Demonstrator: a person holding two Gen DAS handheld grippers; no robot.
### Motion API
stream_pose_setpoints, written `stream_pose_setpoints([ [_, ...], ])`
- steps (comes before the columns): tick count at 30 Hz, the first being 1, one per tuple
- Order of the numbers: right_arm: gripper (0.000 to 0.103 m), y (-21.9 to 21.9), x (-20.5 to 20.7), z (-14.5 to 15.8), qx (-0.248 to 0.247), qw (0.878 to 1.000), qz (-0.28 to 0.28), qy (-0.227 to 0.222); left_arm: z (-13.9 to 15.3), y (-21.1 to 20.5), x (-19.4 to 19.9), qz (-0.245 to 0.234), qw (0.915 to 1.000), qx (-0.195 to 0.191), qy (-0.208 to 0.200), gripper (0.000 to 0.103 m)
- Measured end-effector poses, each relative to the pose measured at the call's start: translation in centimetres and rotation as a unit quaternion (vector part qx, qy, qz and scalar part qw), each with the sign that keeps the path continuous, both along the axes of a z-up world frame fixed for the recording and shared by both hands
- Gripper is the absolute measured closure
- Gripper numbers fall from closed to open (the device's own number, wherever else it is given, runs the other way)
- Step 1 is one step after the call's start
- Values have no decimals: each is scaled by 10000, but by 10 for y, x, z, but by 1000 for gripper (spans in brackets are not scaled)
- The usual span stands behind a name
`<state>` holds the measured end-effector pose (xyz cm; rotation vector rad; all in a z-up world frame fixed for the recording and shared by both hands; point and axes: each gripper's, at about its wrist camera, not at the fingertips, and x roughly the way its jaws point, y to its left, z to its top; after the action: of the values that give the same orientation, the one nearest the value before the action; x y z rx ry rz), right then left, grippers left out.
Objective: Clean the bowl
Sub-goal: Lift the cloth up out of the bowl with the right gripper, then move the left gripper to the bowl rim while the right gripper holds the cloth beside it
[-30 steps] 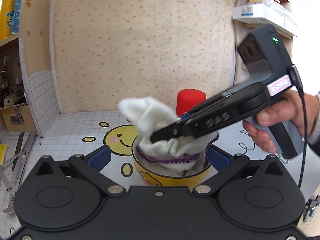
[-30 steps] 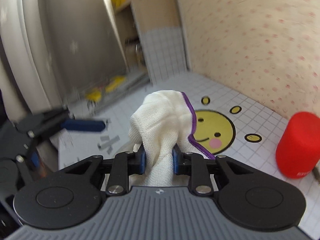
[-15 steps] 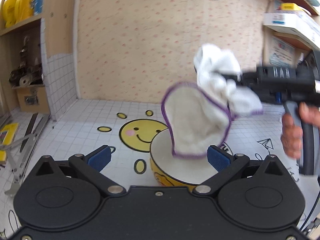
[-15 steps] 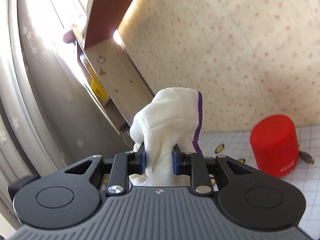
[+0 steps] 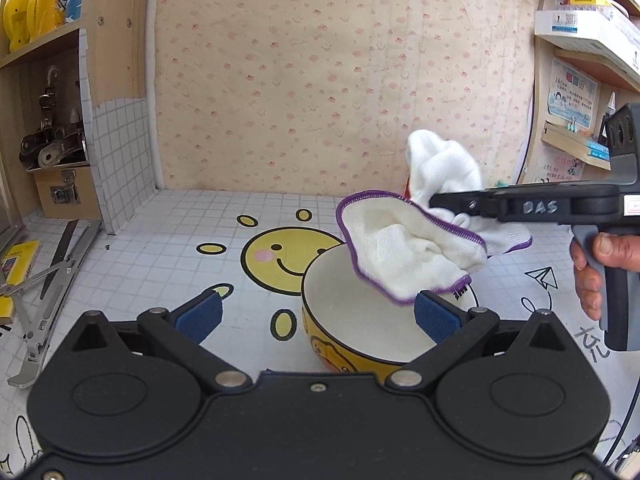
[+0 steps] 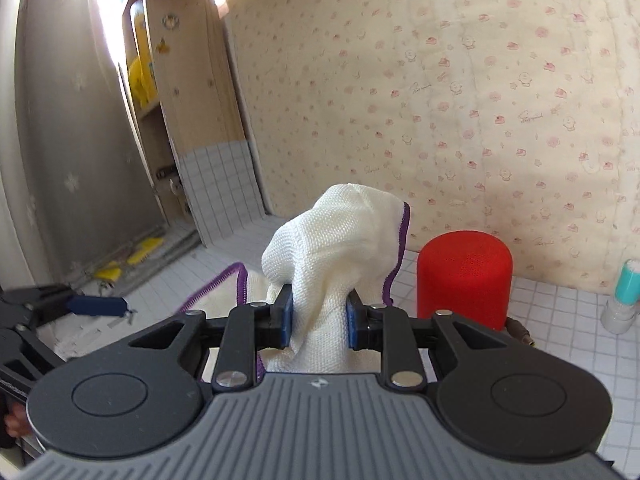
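Note:
A yellow bowl [image 5: 340,356] with a white inside stands on the tiled mat, right in front of my left gripper [image 5: 318,316]. That gripper is open: its right pad [image 5: 436,316] sits at the bowl's right rim, and the left pad is well clear of the bowl. My right gripper [image 5: 434,202] comes in from the right, held by a hand [image 5: 592,268]. It is shut on a white cloth with purple edging [image 5: 400,256], which hangs over the bowl's far right rim. In the right wrist view the cloth [image 6: 340,240] bulges up between the right gripper's [image 6: 320,320] pads.
A red cylinder [image 6: 464,276] stands near the back wall beyond the cloth, and a teal-capped bottle [image 6: 626,280] stands further right. A metal folding stand [image 5: 44,292] and a yellow book lie at the left. Shelves flank both sides. My left gripper [image 6: 96,306] shows at the left.
The right gripper has lifted the cloth out of the bowl and drawn it to the right, then sunk a little. The bowl's white inside now shows. The left gripper has stayed open.

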<state>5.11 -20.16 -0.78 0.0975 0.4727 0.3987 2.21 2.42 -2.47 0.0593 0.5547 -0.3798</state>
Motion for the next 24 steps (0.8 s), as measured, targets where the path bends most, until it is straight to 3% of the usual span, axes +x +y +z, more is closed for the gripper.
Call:
stream_pose_setpoints([
  [3,72,4,6,-9,101,9997,-51,196,0,-1,1,35,10000,41,26,0],
  [6,64,-3,8,-12,642,9971,-37,399,-1,-2,2,32,10000,43,46,0],
  [8,32,-9,7,-12,994,9937,122,503,-1,-3,3,10,10000,41,48,0],
  [10,17,-11,6,-11,1233,9899,332,610,-2,-3,3,18,10000,49,59,0],
  [11,17,-11,4,-10,1265,9892,415,620,-3,-3,3,17,10000,45,70,0],
  [17,17,13,-12,1,-43,9965,807,205,-2,-2,1,8,10000,38,84,0],
  [24,17,37,-32,8,-1453,9837,1030,-230,-2,0,2,10,9999,-31,121,0],
])
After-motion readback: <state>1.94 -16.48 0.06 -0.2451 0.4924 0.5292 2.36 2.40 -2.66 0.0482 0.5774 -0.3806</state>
